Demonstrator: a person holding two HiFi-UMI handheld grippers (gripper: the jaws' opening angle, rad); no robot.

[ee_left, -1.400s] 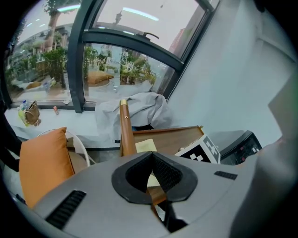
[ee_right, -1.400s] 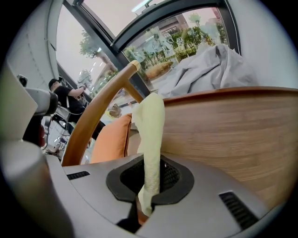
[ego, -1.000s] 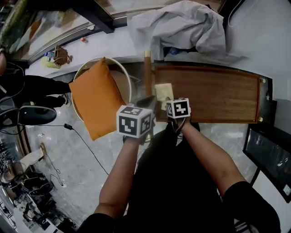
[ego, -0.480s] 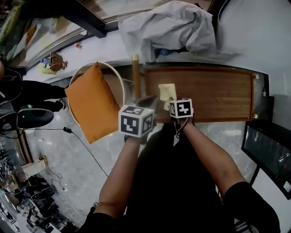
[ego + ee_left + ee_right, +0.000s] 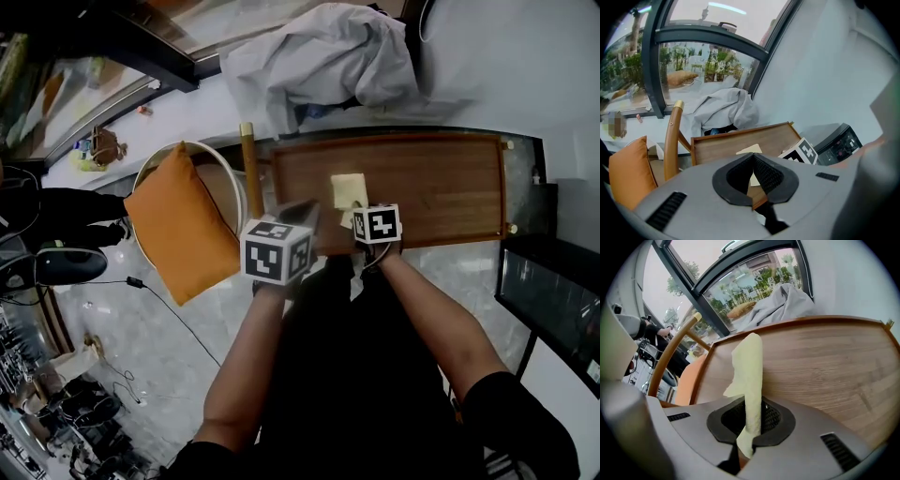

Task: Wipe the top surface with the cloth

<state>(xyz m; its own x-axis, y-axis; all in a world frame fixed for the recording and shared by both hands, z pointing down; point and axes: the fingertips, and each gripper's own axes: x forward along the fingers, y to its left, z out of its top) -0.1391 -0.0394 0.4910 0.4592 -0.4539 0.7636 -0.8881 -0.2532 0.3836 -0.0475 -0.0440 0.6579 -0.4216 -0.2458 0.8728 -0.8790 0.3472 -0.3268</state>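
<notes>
A pale yellow cloth (image 5: 748,376) hangs over the brown wooden top surface (image 5: 820,366), with my right gripper (image 5: 751,420) shut on its near end. In the head view the cloth (image 5: 348,191) lies on the wooden top (image 5: 431,187) just beyond my right gripper (image 5: 361,217). My left gripper (image 5: 305,214) hovers at the top's near-left edge, beside the right one. Its jaws are shut with nothing between them (image 5: 753,172). The left gripper view shows the wooden top (image 5: 740,144) and the cloth (image 5: 750,150) ahead.
An orange cushion (image 5: 178,220) rests on a round chair (image 5: 230,161) left of the wooden top. A grey crumpled sheet (image 5: 319,56) lies beyond it against the window. A dark box (image 5: 548,305) stands at the right. The floor is pale marble with cables (image 5: 159,291).
The view has shifted so the wooden top sits further left and higher in the head view. Both grippers stay side by side, the right one still holding the cloth.
</notes>
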